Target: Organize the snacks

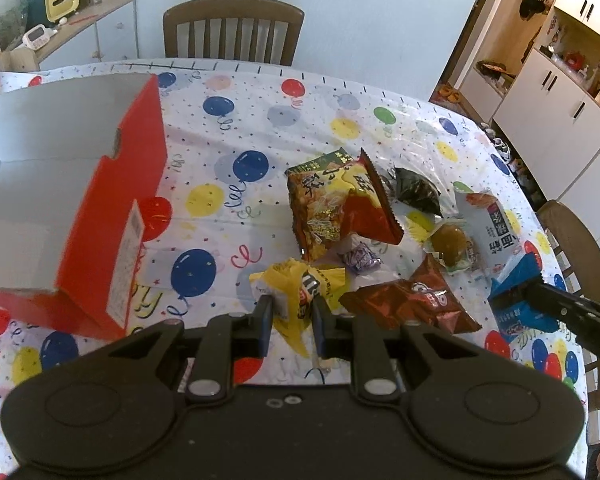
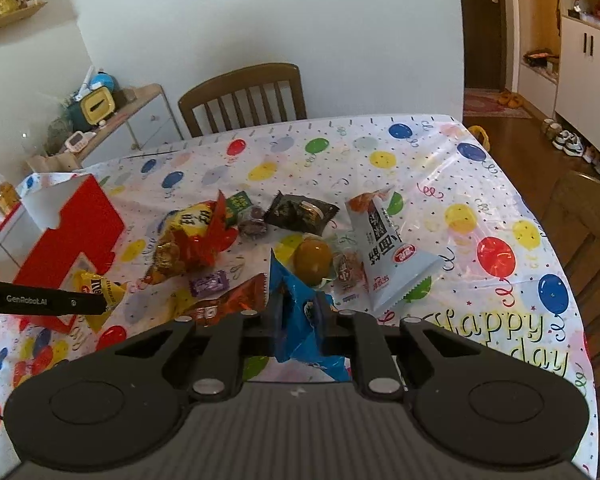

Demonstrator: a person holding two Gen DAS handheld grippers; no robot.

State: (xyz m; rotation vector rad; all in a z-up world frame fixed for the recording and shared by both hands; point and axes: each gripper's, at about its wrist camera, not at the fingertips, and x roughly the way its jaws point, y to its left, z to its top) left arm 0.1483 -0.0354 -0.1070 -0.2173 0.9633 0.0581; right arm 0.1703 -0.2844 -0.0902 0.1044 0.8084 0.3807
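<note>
The left hand-held gripper (image 1: 289,312) is clamping a yellow candy bag (image 1: 300,284) between its fingers, just beside the open red box (image 1: 112,216), seemingly so it can be dropped in. The right hand-held gripper (image 2: 300,312) is pinching a blue packet (image 2: 300,320), while the other snacks are lying loose on the worktop (image 2: 500,200) beyond.

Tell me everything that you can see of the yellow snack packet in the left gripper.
The yellow snack packet is a small, crinkled bag of glossy film with a brown logo and a red patch. The left gripper is shut on its middle, one finger on each side, and its loose ends fan out beyond and below the fingers. It is over the balloon tablecloth, to the right of the open red box. Whether its lower end touches the cloth, I cannot tell.
</note>
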